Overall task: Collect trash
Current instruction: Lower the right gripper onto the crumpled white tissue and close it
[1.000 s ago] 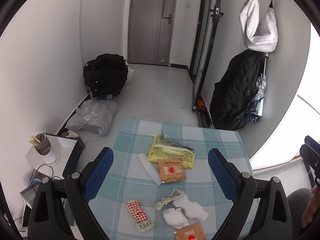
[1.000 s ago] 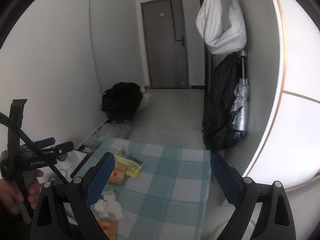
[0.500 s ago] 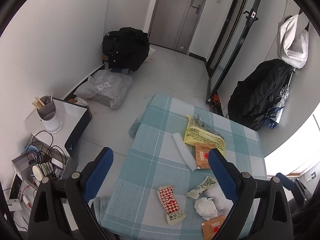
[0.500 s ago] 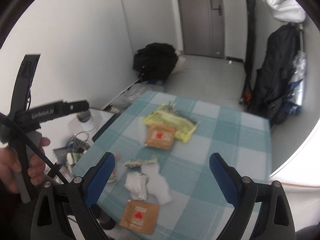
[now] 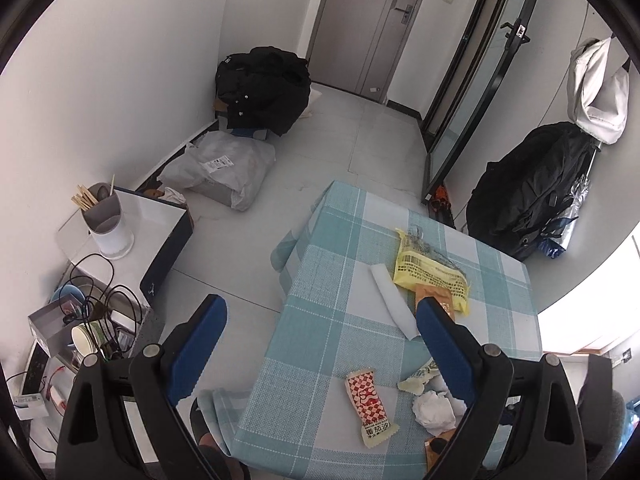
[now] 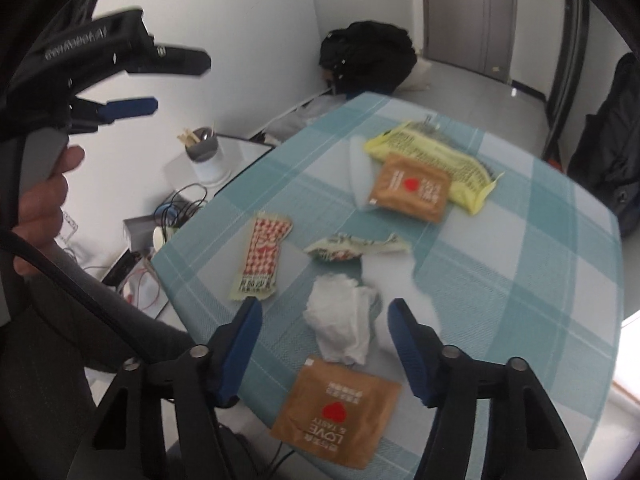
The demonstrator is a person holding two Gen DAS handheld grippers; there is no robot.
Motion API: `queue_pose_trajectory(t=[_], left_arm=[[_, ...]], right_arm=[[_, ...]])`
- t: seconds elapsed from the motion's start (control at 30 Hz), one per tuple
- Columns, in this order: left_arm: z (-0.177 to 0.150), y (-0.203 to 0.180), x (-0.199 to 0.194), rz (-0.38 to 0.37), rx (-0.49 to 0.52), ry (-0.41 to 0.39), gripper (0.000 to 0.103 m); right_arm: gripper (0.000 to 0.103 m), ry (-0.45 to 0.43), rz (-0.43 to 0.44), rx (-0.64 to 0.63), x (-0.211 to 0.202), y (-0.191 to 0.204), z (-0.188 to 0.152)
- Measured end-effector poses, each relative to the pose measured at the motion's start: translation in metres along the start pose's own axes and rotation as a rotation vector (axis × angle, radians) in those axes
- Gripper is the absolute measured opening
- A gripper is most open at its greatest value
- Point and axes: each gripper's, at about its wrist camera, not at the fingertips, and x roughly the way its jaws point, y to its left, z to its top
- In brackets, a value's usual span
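- Your right gripper (image 6: 324,316) hangs low over the near part of the desk (image 6: 520,280) with its fingers spread wide and nothing between them; the crumpled tissue (image 6: 340,320) lies right in the gap, so it looks like the first pick
- Your left gripper (image 5: 320,344) sits higher and off the left edge of the desk, fingers (image 5: 198,344) wide apart and holding nothing
- The tissue is feather-light and soft, and will squash to almost nothing (close fully on the thickest bunched part, not a loose flap)
- The red checked packet (image 6: 262,260), just left of the tissue, lies flat and probably slick; I would pinch a crimped end or slide it to the desk edge
- The torn wrapper (image 6: 356,246), just beyond the tissue, is crinkled and stands up a little, which gives you something to grip
- The near brown sachet (image 6: 340,408) touches the tissue at the desk's front edge; it overhangs slightly, so take it by that edge
- The far brown sachet (image 6: 408,190) lies on top of the yellow bag (image 6: 436,156); lift the sachet first, or the bag may drag it along
- A white strip (image 5: 394,300) lies beside them, thin and flat
- Containers: no bin or trash bag shows in either view (you will need to find one); the grey cup (image 5: 106,220) on the side stand holds sticks and is no part of this
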Motion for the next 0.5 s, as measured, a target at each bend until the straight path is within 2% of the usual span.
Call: queue_pose_trajectory(t=[0.2, 0.37, 0.5], left_arm=[[-0.002, 0.005, 0.006, 0.003, -0.009, 0.027, 0.094], [-0.003, 0.013, 0.010, 0.010, -0.024, 0.045, 0.094], [-0.004, 0.017, 0.013, 0.006, -0.042, 0.060, 0.094]], right_arm=[[0.061, 0.018, -0.011, 0.020, 0.014, -0.001, 0.003], [0.061, 0.027, -0.044, -0.023, 0.021, 0.007, 0.006], [0.056, 0.042, -0.062, -0.074, 0.024, 0.018, 0.004]])
